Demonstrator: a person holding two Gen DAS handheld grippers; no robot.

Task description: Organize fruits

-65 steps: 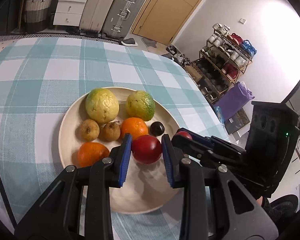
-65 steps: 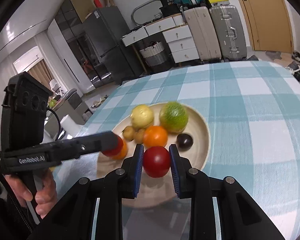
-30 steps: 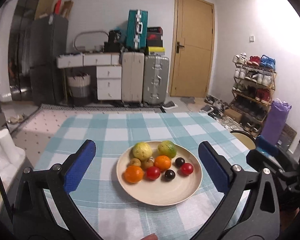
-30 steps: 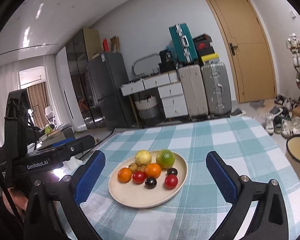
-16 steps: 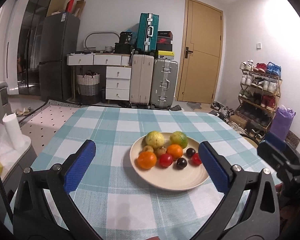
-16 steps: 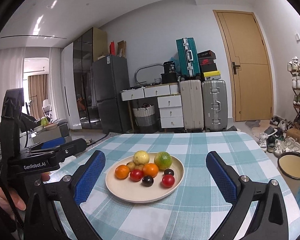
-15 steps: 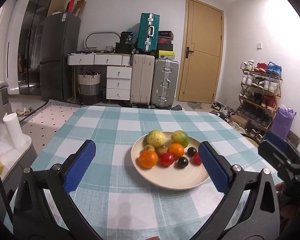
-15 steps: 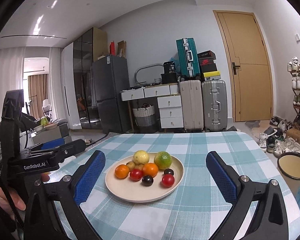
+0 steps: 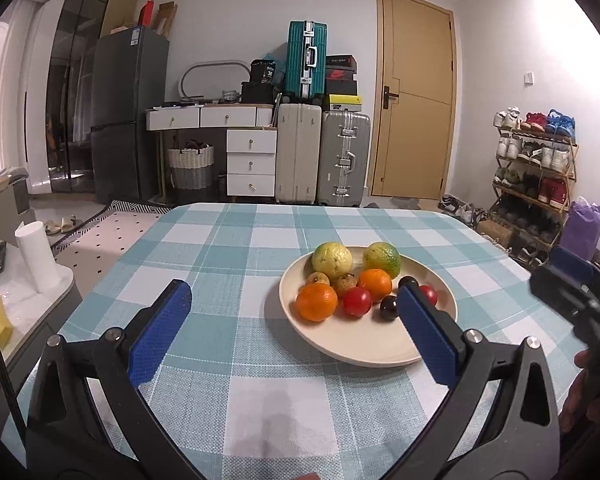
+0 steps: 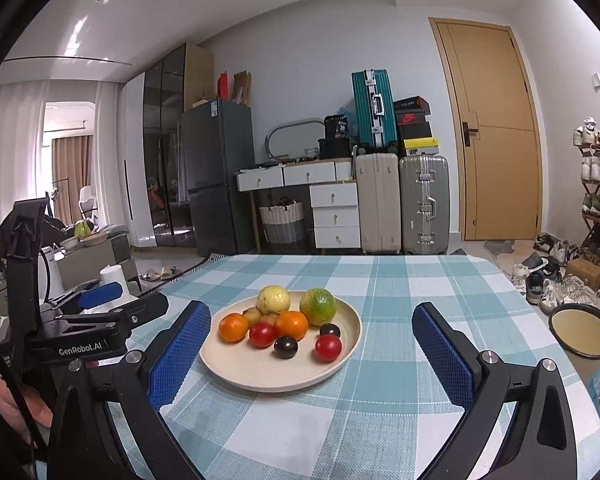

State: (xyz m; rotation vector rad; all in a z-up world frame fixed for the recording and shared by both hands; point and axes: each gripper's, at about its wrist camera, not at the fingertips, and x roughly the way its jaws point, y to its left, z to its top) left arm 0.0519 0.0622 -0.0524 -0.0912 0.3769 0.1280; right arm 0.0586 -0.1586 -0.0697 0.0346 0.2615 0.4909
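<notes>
Both jaws stand wide apart and empty — the left gripper (image 9: 292,332) and right gripper (image 10: 312,350), each clamped on a red tomato two seconds ago, now hang back from the cream round plate (image 10: 260,380) on the teal-checked counter (image 10: 388,432) — both tomatoes (image 10: 262,334) lie on it, so sorting looks finished.

Two wrist cameras, both facing the far wall.
My views sit back from the plate (image 9: 364,354), left and right; both share the table (image 10: 400,280).

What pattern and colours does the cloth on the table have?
The tablecloth has a checked pattern of teal and white squares, clearest in the right wrist view.
</notes>
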